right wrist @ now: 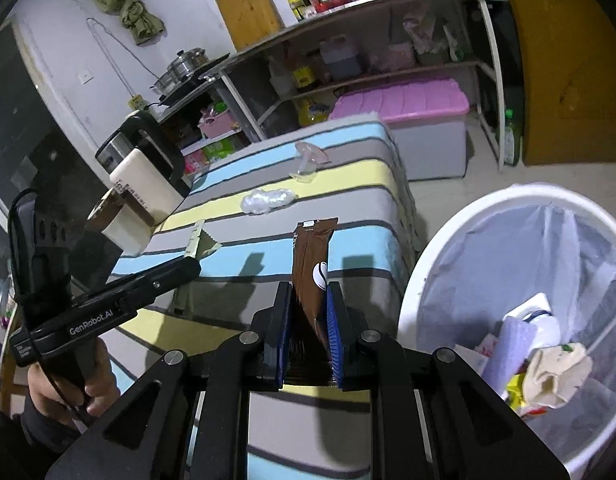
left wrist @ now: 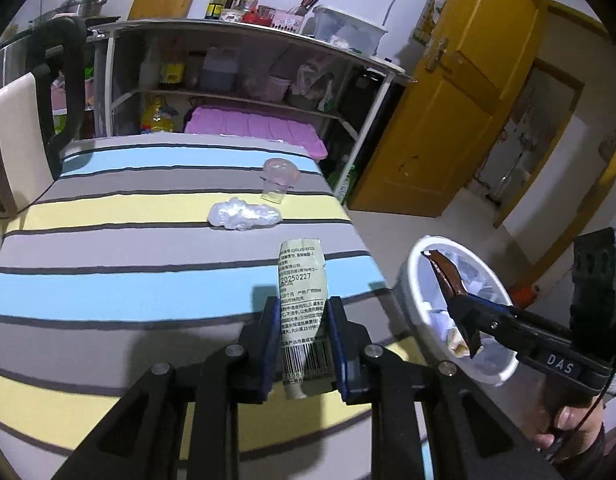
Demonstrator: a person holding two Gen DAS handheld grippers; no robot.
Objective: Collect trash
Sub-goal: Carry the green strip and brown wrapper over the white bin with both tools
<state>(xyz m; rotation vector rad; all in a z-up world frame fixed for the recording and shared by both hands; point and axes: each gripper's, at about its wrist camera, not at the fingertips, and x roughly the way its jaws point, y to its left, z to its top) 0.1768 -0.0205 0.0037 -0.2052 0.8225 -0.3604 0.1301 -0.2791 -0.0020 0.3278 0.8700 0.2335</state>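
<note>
My left gripper (left wrist: 301,312) is shut on a pale green printed wrapper (left wrist: 304,300) and holds it above the striped tablecloth (left wrist: 128,292). My right gripper (right wrist: 308,300) is shut on a brown sachet (right wrist: 313,268), which also shows in the left wrist view (left wrist: 450,280) over the white bin (left wrist: 418,280). The bin (right wrist: 460,240) holds a clear liner and several pieces of trash. A crumpled clear plastic wad (left wrist: 244,215) and a clear plastic cup (left wrist: 279,178) on its side lie farther back on the table. The left gripper with its wrapper shows in the right wrist view (right wrist: 196,258).
A cream and black kettle (right wrist: 148,172) stands at the table's left edge. A shelf unit (left wrist: 244,68) with bottles and a pink-lidded storage box (right wrist: 408,108) stand behind the table. A yellow door (left wrist: 460,92) is on the right.
</note>
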